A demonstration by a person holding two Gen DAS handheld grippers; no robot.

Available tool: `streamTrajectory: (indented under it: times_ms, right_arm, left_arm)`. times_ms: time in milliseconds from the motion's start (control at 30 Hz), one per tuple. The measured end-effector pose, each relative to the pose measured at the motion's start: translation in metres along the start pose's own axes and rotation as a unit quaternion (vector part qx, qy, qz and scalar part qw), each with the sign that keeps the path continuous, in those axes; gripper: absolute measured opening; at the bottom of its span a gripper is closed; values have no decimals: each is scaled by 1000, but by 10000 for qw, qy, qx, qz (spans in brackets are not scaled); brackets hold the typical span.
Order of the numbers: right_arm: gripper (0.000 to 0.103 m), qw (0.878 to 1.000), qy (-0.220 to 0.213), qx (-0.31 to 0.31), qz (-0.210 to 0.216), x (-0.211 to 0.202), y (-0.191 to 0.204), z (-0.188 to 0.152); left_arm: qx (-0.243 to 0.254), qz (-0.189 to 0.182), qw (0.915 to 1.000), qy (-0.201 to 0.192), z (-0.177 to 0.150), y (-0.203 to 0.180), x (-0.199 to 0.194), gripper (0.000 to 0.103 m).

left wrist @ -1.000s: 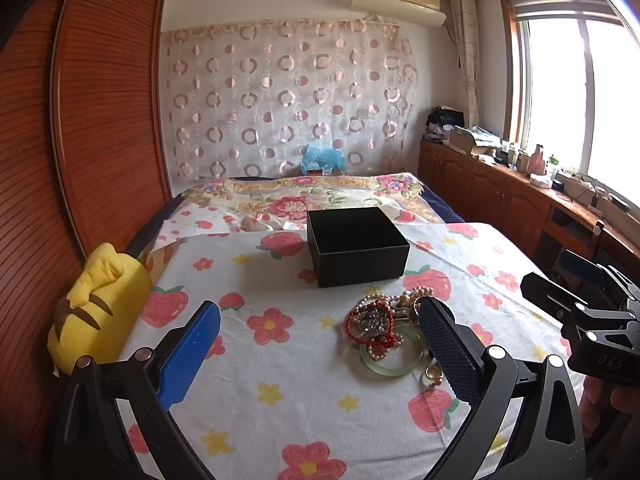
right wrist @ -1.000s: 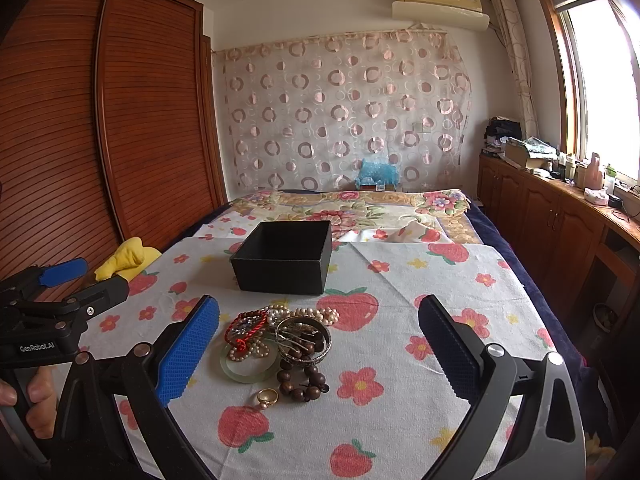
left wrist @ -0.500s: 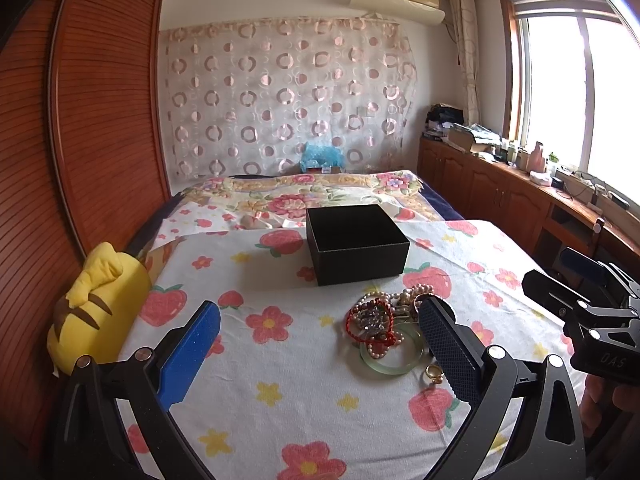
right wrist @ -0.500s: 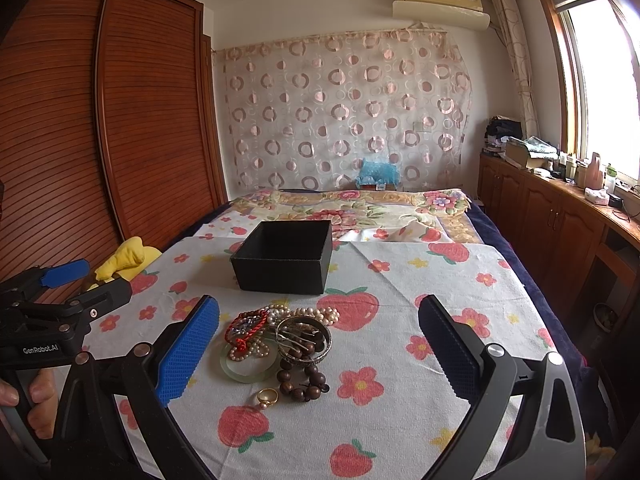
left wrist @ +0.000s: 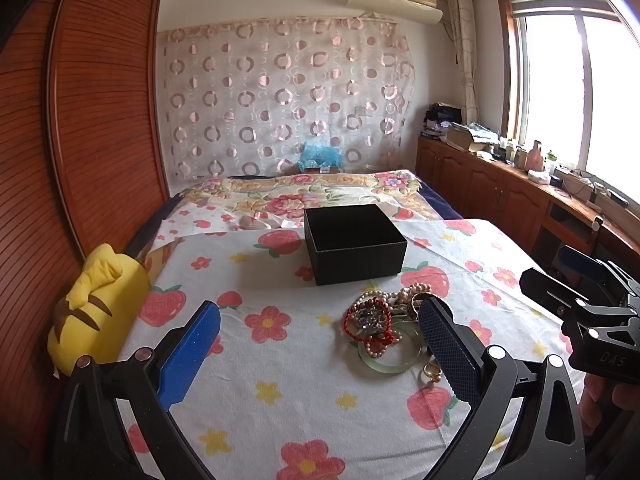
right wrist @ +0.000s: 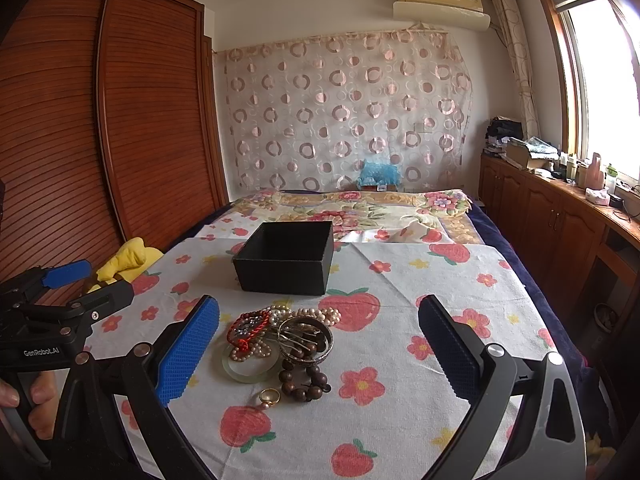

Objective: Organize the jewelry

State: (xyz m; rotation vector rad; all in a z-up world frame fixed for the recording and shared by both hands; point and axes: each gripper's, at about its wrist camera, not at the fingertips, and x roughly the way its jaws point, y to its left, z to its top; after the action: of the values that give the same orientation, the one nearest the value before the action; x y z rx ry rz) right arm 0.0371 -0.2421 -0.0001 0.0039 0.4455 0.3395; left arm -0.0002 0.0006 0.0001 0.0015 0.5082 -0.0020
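Note:
An open black box stands on the flowered cloth, its inside dark. In front of it lies a heap of jewelry: a red cord bracelet, pearl strands, a metal bangle, a pale green bangle, dark wooden beads and a gold ring. My left gripper is open, its right finger hiding part of the heap. My right gripper is open too, held above the cloth near the heap.
A yellow plush toy lies at the bed's left edge by the wooden wardrobe. Wooden cabinets with clutter run along the right under the window. A hand holds the left gripper's handle.
Both views have barely shifted; the box and the jewelry heap stay where they were, and both grippers remain open.

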Motion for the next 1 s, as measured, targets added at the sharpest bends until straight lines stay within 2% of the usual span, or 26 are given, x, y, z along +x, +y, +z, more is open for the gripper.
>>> streamTrajectory:
  times_ms: [333,433,767,1000]
  right_arm:
    - [101,9999,106,10,25,5,5,2]
    - [101,9999,152,-60,34,14,1,-6]
    - [100,9990,370,-160,171,32,-7,-22]
    - [92,9968,680,-257,332,48,-8,-33]
  left_arm:
    - [-3,4,9999,132,5,-18,0,96]
    - [8,-42,9997,237,-3,-23,6,96]
    - [63,-151,9986,508,-14,-7,32,96]
    - [178,-193,9972,701,-16,1,57,96]
